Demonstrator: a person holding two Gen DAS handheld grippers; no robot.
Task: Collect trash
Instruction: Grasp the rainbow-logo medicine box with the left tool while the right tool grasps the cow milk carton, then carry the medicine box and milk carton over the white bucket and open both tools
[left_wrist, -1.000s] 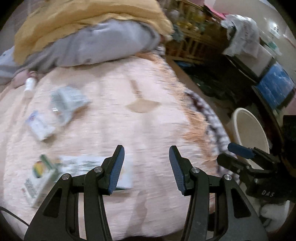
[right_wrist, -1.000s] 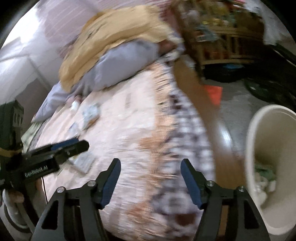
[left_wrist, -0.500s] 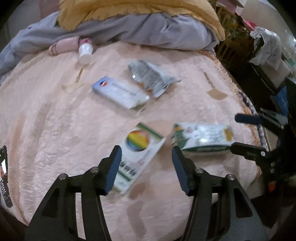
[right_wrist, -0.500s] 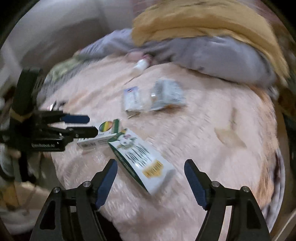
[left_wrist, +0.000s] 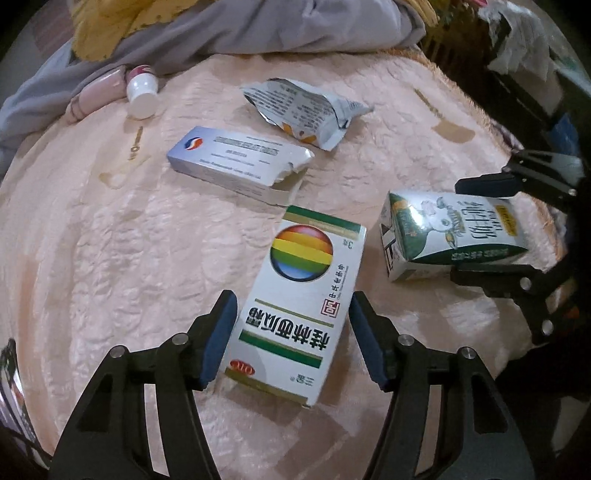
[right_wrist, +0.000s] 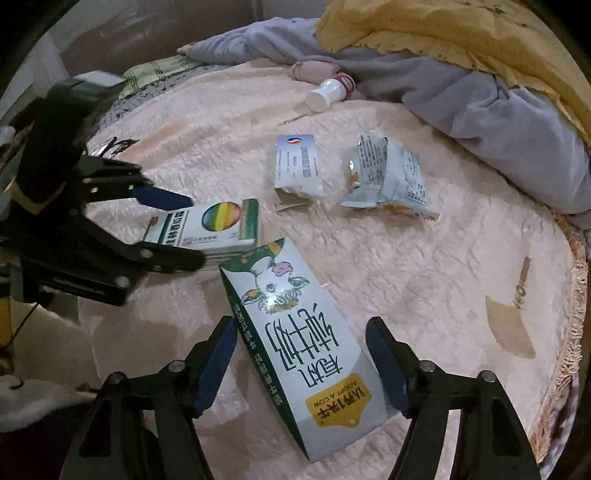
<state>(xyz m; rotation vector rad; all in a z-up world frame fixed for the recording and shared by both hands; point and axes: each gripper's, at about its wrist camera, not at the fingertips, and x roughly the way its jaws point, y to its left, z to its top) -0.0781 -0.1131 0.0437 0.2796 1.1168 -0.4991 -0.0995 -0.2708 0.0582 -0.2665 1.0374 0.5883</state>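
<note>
Our left gripper (left_wrist: 291, 334) is opening around the rainbow box (left_wrist: 301, 306) on the bed (left_wrist: 110, 258). Our right gripper (right_wrist: 301, 360) is closing around the milk carton (right_wrist: 295, 343), not squeezing yet.

"ADOPT A COW" on the milk carton's (right_wrist: 306, 354) yellow tag, big Chinese characters above it; "OTC" and "3g" on the rainbow-ball box (left_wrist: 299, 306), more Chinese print.

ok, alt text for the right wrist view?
Right hand-held gripper straddles a milk carton lying on a peach bedspread, jaws closing. Left hand-held gripper straddles a rainbow-logo box beside it.
</note>
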